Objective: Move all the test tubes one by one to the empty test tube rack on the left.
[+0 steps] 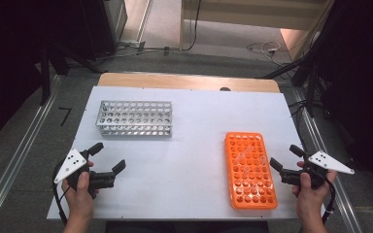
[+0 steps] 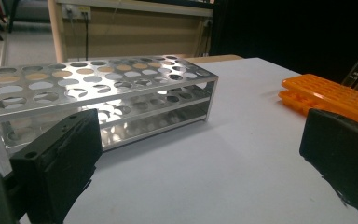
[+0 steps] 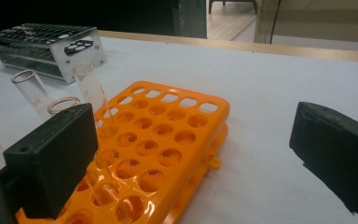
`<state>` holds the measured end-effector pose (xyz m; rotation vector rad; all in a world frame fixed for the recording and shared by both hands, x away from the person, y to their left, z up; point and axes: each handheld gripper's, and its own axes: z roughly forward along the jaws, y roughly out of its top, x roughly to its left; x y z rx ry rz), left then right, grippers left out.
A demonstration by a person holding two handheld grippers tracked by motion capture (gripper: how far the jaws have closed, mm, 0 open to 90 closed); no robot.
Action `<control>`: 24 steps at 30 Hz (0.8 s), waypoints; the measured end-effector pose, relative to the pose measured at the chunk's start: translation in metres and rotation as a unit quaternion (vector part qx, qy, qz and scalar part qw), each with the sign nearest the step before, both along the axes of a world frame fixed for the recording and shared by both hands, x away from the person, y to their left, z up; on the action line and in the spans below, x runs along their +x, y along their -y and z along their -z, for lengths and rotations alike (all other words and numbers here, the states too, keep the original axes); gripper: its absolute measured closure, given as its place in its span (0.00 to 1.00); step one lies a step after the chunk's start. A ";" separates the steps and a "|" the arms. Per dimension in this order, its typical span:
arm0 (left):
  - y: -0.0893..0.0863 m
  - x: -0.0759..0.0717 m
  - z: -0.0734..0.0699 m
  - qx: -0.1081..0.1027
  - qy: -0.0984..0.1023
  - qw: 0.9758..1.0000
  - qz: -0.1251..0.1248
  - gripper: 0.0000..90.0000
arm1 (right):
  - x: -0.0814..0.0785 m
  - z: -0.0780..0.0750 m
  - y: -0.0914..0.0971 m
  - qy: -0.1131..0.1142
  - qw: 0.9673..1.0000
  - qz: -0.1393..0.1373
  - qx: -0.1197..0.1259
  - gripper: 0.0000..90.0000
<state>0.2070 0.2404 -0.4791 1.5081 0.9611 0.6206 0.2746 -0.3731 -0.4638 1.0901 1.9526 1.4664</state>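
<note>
A silver metal tube rack (image 1: 134, 118) stands empty at the back left of the white table (image 1: 194, 145). An orange plastic rack (image 1: 250, 170) sits at the front right and holds three clear glass tubes (image 3: 91, 88) in its near-left holes. My left gripper (image 1: 108, 158) hovers at the front left, open, with nothing between its jaws; it faces the metal rack (image 2: 98, 88). My right gripper (image 1: 286, 156) is just right of the orange rack (image 3: 158, 140), open and holding nothing, with its jaws towards that rack.
The white sheet covers a wooden tabletop whose far edge (image 1: 189, 80) shows. Bare table lies between the two racks. Dark stands and cables (image 1: 267, 47) surround the table on the floor.
</note>
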 end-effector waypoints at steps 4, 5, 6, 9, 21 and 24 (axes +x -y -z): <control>0.001 0.000 0.000 0.003 -0.002 1.000 0.001 0.00 | 0.000 -0.004 -0.001 -0.004 1.000 -0.018 0.002 0.00; 0.002 -0.001 0.000 0.002 -0.002 1.000 0.001 0.00 | 0.000 -0.005 -0.002 -0.007 1.000 -0.020 0.001 0.00; 0.002 -0.001 0.000 0.001 -0.002 1.000 0.000 0.00 | -0.001 -0.006 -0.003 -0.008 1.000 -0.021 -0.001 0.00; 0.002 -0.001 0.000 0.001 -0.003 1.000 -0.001 0.00 | -0.003 -0.010 -0.005 -0.010 1.000 -0.027 -0.001 0.03; 0.004 -0.001 0.000 0.004 -0.004 1.000 -0.002 0.00 | -0.011 -0.018 -0.016 -0.021 0.996 -0.089 -0.015 0.27; 0.005 -0.002 0.000 0.008 -0.003 1.000 0.000 0.00 | -0.011 -0.016 -0.019 -0.037 0.994 -0.103 -0.021 0.39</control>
